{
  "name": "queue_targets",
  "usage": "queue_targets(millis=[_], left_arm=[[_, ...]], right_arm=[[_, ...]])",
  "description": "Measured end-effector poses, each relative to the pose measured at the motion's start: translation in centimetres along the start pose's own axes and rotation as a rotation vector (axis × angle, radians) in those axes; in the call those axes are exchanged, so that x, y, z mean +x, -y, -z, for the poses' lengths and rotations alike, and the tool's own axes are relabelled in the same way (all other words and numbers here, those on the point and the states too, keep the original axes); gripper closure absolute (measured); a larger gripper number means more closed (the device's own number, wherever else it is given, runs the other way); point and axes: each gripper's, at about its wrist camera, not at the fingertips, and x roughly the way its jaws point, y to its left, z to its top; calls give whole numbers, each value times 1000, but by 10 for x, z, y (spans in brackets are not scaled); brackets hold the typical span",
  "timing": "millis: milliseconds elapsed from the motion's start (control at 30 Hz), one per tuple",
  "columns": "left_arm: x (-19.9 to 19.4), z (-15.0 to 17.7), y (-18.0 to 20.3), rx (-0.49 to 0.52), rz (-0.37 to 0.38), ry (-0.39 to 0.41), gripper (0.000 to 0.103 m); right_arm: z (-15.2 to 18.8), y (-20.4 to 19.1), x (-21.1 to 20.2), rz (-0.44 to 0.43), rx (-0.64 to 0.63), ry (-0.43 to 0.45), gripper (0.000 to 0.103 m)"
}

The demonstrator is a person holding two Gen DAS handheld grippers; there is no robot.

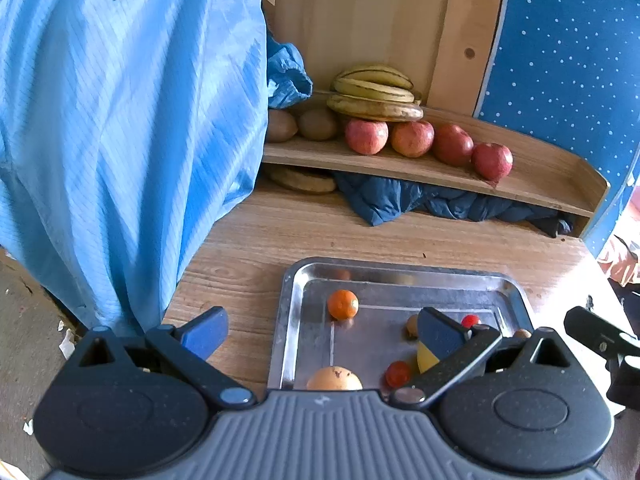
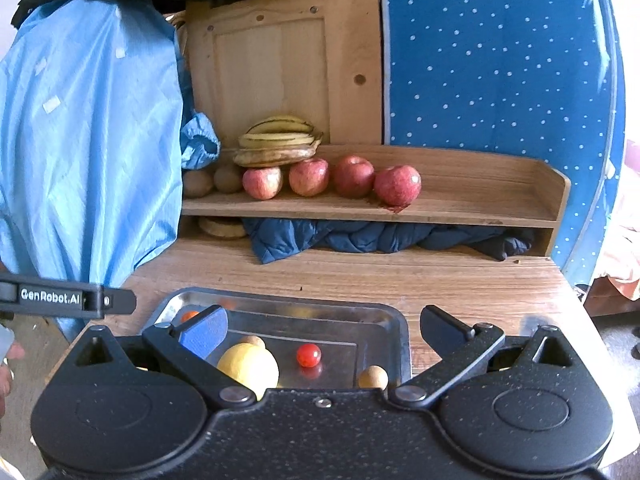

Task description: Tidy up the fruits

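You are between picks, with your left gripper (image 1: 320, 334) and right gripper (image 2: 324, 330) both spread wide and empty above the near metal tray (image 1: 400, 270), so next close on its lemon (image 2: 248, 366) for the far shelf (image 2: 460, 210) with 4 apples (image 2: 398, 185).

Metal tray (image 2: 396, 332) on wooden tabletop (image 2: 360, 276), wooden shelf (image 2: 480, 208) behind
Four red apples (image 2: 354, 177) line the shelf, yellow bananas (image 2: 278, 140) stacked at their left; a yellow lemon (image 2: 248, 366) lies in the tray

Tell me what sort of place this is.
Probably a lived-in home room, not a lab: a wooden shelf with apples and bananas, a quilted blue blanket underneath, and star-patterned blue fabric behind.
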Motion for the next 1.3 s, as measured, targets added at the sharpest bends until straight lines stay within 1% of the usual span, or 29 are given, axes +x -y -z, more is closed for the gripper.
queue_targets(millis=[267,600,800,1300], left_arm=[[-8,7,-17,24,25,-3,1],[-27,19,-35,78,105,10,1],[-40,27,-40,113,126,11,1],[-68,51,-61,160,162,-8,1]], right_arm=[[3,-12,-8,31,23,-3,1],[9,-35,-27,70,42,10,1],[18,-48,-41,92,55,9,1],[47,-80,-77,131,101,-2,1]])
